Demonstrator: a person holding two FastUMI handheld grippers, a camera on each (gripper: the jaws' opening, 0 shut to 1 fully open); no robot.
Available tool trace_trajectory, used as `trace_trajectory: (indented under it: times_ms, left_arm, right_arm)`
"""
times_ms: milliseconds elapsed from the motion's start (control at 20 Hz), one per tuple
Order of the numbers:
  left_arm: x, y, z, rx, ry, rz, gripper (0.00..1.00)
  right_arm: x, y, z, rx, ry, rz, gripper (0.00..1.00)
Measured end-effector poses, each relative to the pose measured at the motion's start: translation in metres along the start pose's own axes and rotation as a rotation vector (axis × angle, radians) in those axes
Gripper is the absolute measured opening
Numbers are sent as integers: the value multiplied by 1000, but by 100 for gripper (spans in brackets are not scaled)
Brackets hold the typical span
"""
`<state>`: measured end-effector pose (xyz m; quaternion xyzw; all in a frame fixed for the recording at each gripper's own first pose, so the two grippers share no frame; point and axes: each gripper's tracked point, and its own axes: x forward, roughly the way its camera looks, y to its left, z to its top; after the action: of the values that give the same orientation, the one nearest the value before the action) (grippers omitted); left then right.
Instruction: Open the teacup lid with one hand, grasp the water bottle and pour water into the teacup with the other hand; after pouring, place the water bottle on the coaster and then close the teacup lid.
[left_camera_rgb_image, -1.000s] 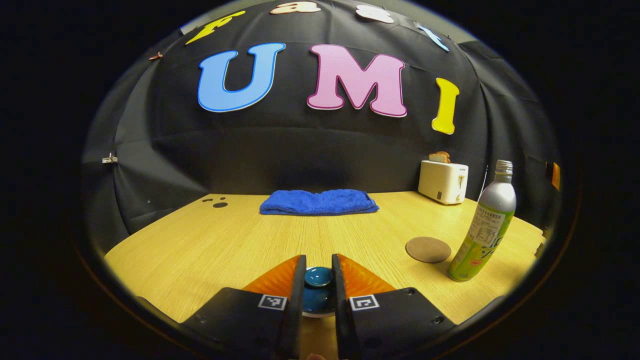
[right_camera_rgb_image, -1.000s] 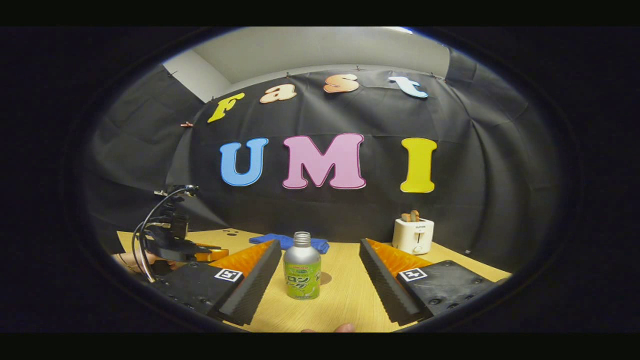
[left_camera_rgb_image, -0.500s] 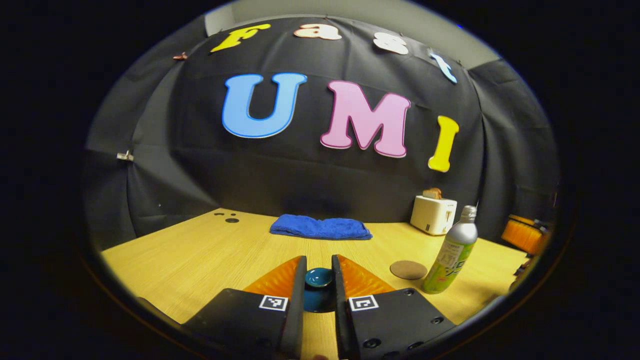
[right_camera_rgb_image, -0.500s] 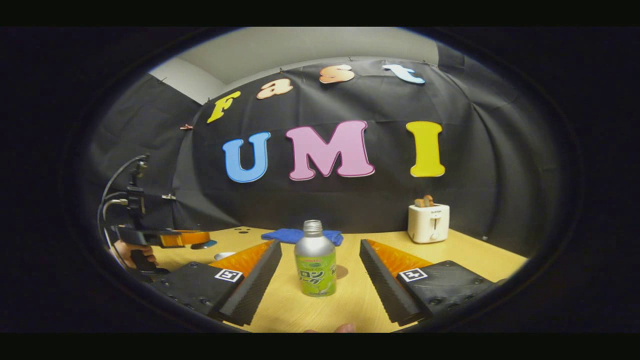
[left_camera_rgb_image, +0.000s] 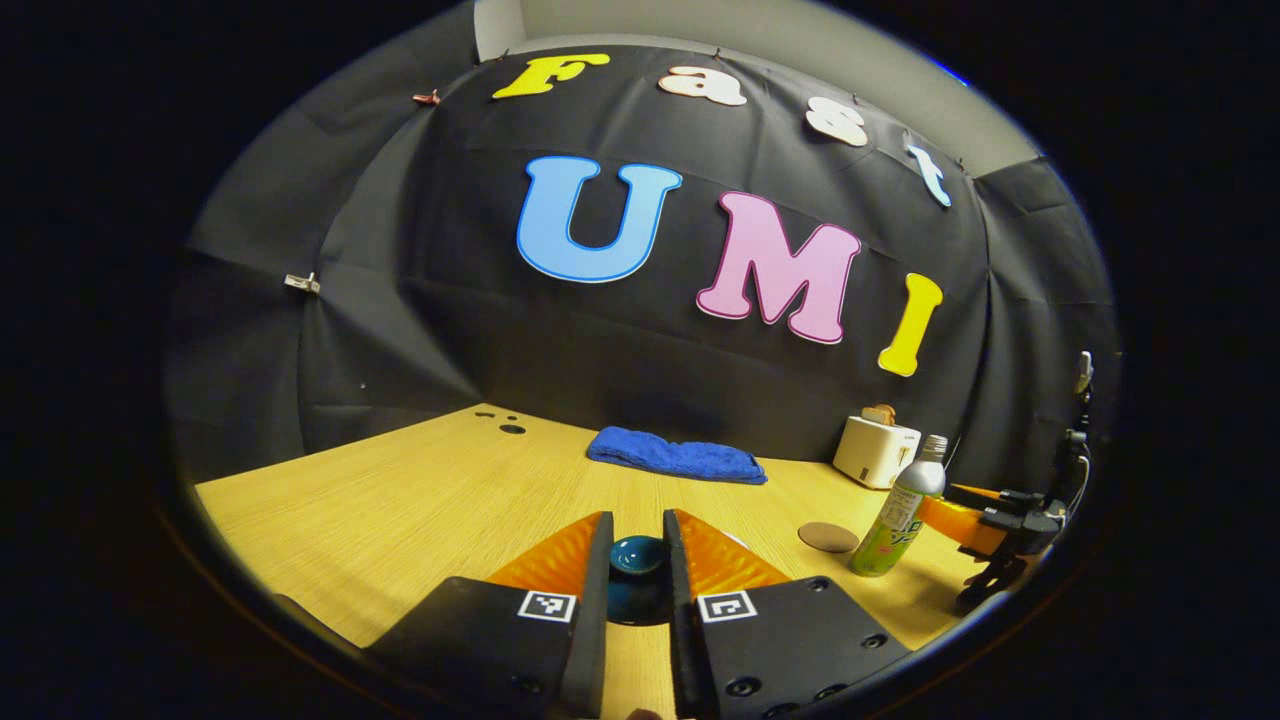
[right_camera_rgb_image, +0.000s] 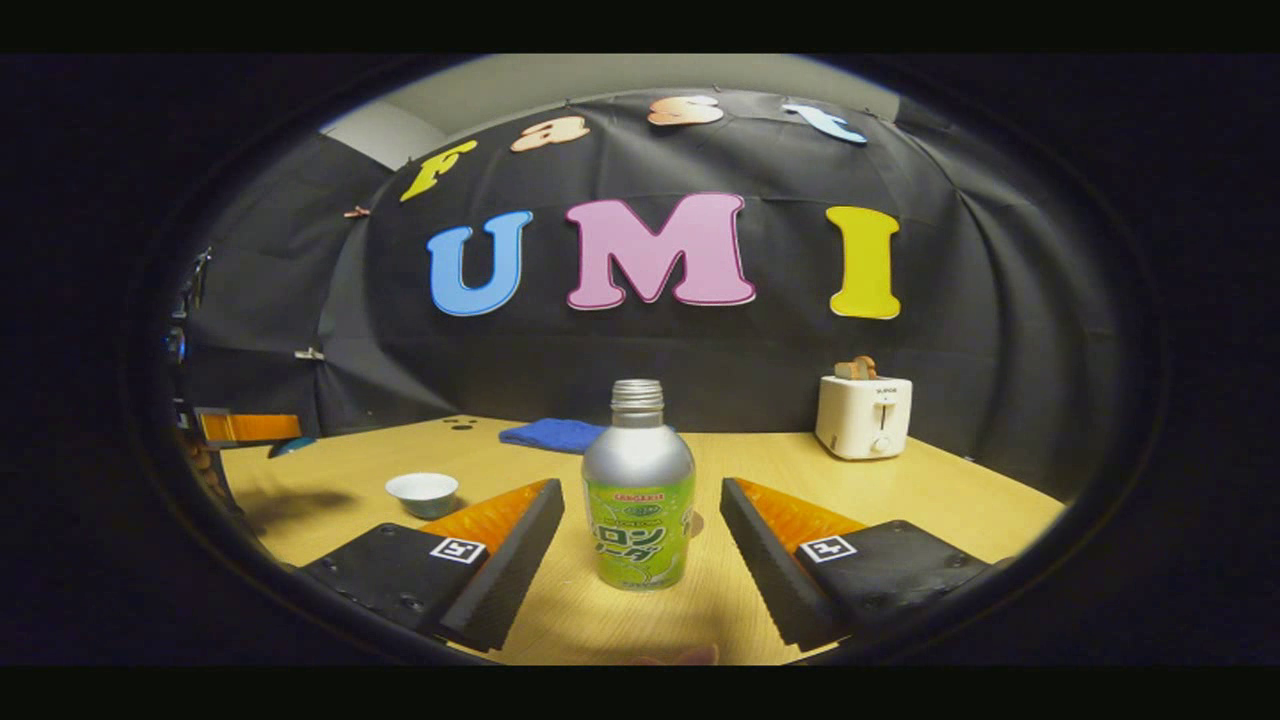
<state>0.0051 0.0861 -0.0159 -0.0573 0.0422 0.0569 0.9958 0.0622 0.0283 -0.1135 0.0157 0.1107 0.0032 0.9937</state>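
Observation:
My left gripper (left_camera_rgb_image: 637, 528) is shut on the knob of the dark teal teacup lid (left_camera_rgb_image: 637, 560) and holds it in the air above the table. In the right gripper view the same gripper (right_camera_rgb_image: 262, 430) hangs at the far left, with the lid (right_camera_rgb_image: 292, 446) under its fingers. The white teacup (right_camera_rgb_image: 423, 491) stands uncovered on the table, right of the lid. The silver and green water bottle (right_camera_rgb_image: 638, 500) stands upright between the fingers of my open right gripper (right_camera_rgb_image: 640, 492), which do not touch it. The brown coaster (left_camera_rgb_image: 828, 537) lies just left of the bottle (left_camera_rgb_image: 897, 515).
A folded blue towel (left_camera_rgb_image: 676, 458) lies at the back of the wooden table (left_camera_rgb_image: 400, 500). A white toaster (right_camera_rgb_image: 864, 415) with toast stands at the back right. Small dark holes (left_camera_rgb_image: 510, 427) mark the far left of the tabletop.
My left gripper has risen and swung left with the lid, leaving the cup uncovered. My right gripper has moved closer to the bottle, still open around it.

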Motion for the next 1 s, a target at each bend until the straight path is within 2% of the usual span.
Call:
trace_trajectory:
  times_ms: [200,450,500,550,700,800,1000]
  left_arm:
    - [-1,5,-1,-67,9,-19,30]
    - [-3,13,3,-70,0,-15,30]
    - [-4,15,2,-60,0,-8,30]
    - [-5,16,4,-41,-5,3,30]
    - [-11,20,12,1,-27,15,30]
    - [-10,23,12,2,-25,20,30]
    - [-8,29,6,-8,-11,29,30]
  right_arm:
    - [13,-3,-11,12,36,-47,98]
    - [26,8,-15,-46,34,-55,98]
    - [26,5,-16,-51,42,-67,96]
    - [27,6,-14,-48,34,-63,84]
    - [29,7,-13,-39,43,-58,82]
    - [31,11,-6,-103,32,-50,81]
    - [38,26,28,-388,-43,-53,80]
